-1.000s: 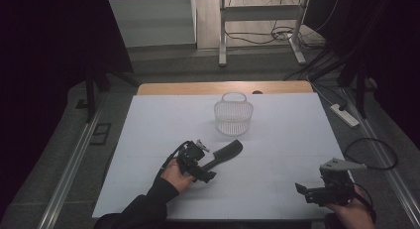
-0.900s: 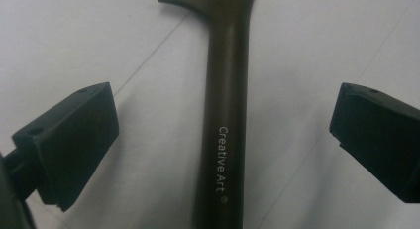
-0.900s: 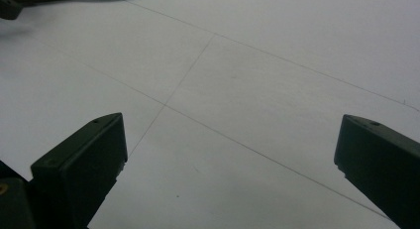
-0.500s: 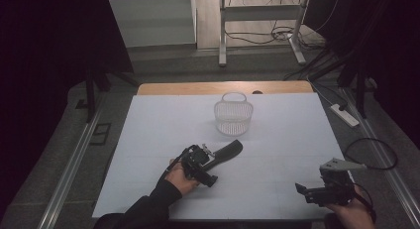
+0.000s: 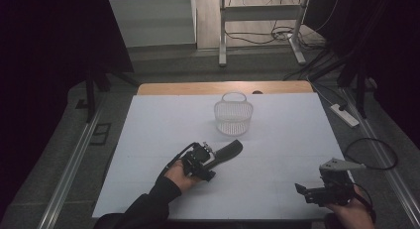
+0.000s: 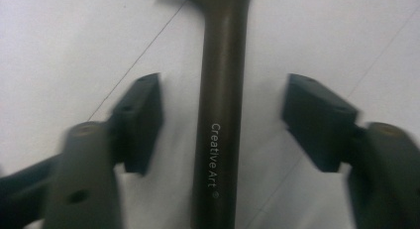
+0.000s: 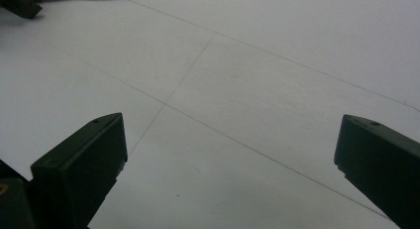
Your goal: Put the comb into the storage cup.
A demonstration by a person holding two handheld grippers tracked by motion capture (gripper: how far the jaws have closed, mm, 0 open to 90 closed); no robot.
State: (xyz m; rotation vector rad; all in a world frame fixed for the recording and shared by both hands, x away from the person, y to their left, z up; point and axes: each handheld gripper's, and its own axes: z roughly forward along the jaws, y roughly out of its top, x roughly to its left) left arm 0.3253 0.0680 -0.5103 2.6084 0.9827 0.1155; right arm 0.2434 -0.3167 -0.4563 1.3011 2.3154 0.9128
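Dim floor, cables and metal frame legs surround the white tabletop (image 5: 277, 140), whose far edge shows a strip of bare wood. In the high view a white wire basket (image 5: 233, 116) stands upright near the middle of the far edge. Closer to the near edge and left of centre, a dark handled tool (image 5: 229, 149) lies flat on the tabletop, its free end pointing toward the basket but well apart from it. The left claw (image 5: 212, 157) sits over the tool's near end, held by a hand in a dark sleeve coming in from the near edge. The right claw (image 5: 300, 189) rests near the near right corner, well apart from the tool and the basket, with its grey three-cornered plate on top.

From the left gripper view, the tool's dark handle (image 6: 220, 115), printed with the words "Creative Art", runs straight up between the two black jaws. The left claw (image 6: 223, 120) has just been closing on it, yet a strip of white tabletop (image 6: 74, 40) shows on each side of the handle, so the pads do not press it; the claw is released.

From the right gripper view, the right claw (image 7: 230, 154) stands wide and released, with bare white tabletop (image 7: 277, 65) and its thin seam lines between the jaws. A dark shape sits at the upper left corner, too cut off to tell.
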